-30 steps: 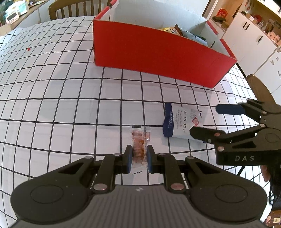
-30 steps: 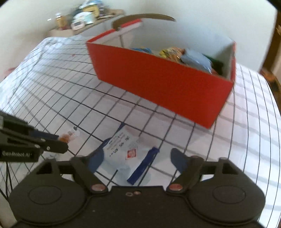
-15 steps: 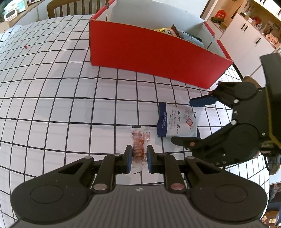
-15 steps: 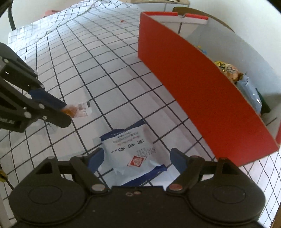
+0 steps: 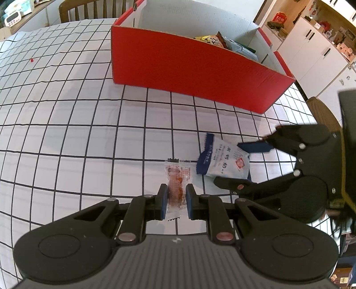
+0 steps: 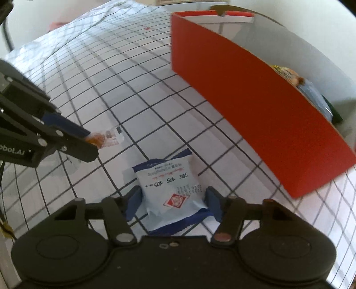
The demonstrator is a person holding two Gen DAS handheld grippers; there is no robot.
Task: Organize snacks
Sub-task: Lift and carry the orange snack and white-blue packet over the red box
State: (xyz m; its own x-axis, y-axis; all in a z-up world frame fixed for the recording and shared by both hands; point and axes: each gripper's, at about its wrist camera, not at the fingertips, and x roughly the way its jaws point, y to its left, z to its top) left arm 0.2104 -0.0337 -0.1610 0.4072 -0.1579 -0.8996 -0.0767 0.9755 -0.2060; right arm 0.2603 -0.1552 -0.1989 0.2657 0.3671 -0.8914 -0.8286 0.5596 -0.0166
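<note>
My left gripper (image 5: pixel 175 197) is shut on a small clear packet of orange snack (image 5: pixel 176 181), held just above the checked tablecloth; the packet also shows in the right wrist view (image 6: pixel 104 139). My right gripper (image 6: pixel 173 200) is open, its fingers on either side of a white and blue snack bag (image 6: pixel 170 189) that lies on the cloth. The bag also shows in the left wrist view (image 5: pixel 222 161), to the right of the packet. A red cardboard box (image 5: pixel 189 66) with several snacks inside stands behind both.
The table has a white cloth with a black grid (image 5: pixel 66 133). A wooden chair (image 5: pixel 89 9) stands behind the table and another chair's back (image 5: pixel 322 113) at the right edge. White cabinets (image 5: pixel 311 44) are at the far right.
My right gripper has come down and forward around the white and blue bag, fingers narrowing on it. My left gripper has kept hold of the orange packet and lifted slightly.
</note>
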